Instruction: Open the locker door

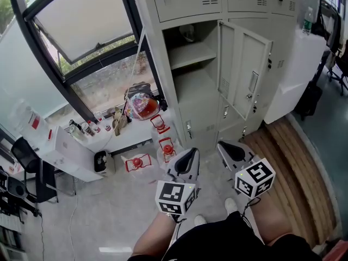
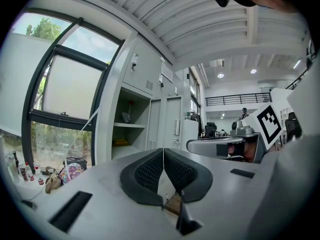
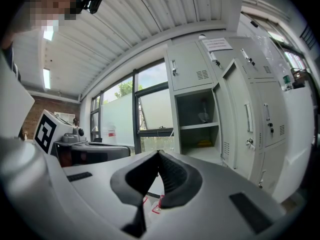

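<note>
both grippers hang low and well short of the locker, each with its jaws pressed together on nothing; the left gripper (image 2: 163, 153) shows its ribbed pads meeting in a thin seam, and the right gripper (image 3: 158, 155) has its tips touching likewise; the locker door (image 3: 246, 118) stands ahead of the right jaws and off to their right, swung well out from its compartment (image 3: 190, 109); that compartment lies open ahead of and above those jaws, with a shelf (image 3: 197, 126) and a small yellow thing (image 3: 205, 144) below it (too small to name); from the left jaws the door sits almost dead ahead, the open compartment to their left; by my reading the opening is as good as done, so what remains is at most to widen it; if more swing is wanted, bring the right jaws up to the door's free edge near the handle (image 1: 253, 82) and push with the closed tips on the inner face, slowly, along the hinge's arc; pinching the handle looks needless; hold the left jaws back from the door's path, and ease off before the door meets the neighbouring lockers (image 3: 272, 119).
</note>
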{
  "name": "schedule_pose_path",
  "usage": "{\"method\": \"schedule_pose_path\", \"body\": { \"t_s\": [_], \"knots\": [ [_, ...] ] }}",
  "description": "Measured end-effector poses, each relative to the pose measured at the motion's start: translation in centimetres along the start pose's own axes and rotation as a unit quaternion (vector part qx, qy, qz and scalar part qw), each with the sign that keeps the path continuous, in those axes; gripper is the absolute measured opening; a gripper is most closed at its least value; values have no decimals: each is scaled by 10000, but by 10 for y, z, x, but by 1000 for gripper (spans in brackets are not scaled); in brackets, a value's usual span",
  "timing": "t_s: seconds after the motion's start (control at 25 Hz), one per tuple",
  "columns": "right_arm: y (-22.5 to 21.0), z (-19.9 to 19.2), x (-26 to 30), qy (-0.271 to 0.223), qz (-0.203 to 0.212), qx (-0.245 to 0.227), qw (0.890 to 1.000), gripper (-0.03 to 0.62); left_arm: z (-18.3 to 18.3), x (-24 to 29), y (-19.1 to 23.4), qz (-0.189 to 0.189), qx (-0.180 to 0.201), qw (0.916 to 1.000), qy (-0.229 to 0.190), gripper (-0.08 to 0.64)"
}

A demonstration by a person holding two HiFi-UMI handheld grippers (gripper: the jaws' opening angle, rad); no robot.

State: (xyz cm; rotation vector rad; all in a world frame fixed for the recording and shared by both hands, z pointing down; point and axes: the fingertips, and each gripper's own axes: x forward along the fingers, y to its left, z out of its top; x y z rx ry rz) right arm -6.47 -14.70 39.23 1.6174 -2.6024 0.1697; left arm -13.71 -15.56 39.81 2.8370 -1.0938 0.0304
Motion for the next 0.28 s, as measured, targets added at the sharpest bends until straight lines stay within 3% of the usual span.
{"method": "schedule_pose_path", "body": {
  "t_s": [0.28],
  "knots": [
    [2, -1, -5, 29, -11, -23, 10000, 54, -1, -1, -2, -27, -81, 10000, 8, 20]
  ]
}}
